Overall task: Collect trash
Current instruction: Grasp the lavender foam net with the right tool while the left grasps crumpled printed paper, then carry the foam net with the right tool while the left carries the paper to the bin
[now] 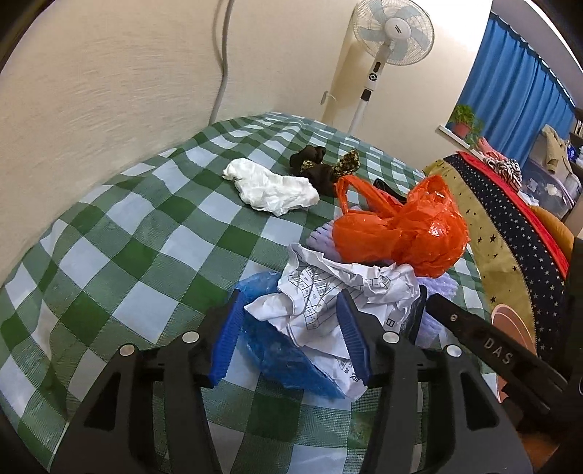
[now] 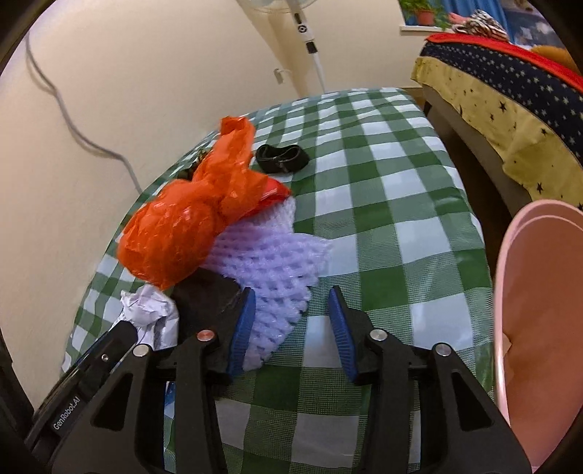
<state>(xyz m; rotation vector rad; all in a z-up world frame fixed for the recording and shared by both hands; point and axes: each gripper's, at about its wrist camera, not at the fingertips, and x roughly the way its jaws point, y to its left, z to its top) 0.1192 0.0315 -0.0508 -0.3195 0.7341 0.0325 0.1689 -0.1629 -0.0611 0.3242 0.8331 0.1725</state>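
Trash lies on a green checked tablecloth (image 1: 120,255). My left gripper (image 1: 291,328) is open, its blue pads on either side of a crumpled printed paper (image 1: 320,295) lying over a blue plastic bag (image 1: 269,350). Behind are an orange plastic bag (image 1: 400,229), a white crumpled tissue (image 1: 273,189) and a dark patterned wrapper (image 1: 320,164). My right gripper (image 2: 288,328) is open over the edge of a purple foam net (image 2: 269,262); the orange bag (image 2: 189,218) and the paper (image 2: 149,310) lie to its left.
A pink bin (image 2: 539,328) stands at the table's right edge. A black band (image 2: 282,157) lies further back. A star-patterned cloth (image 2: 510,105) covers furniture on the right. A standing fan (image 1: 390,32) and a wall cable (image 1: 222,62) are behind the table.
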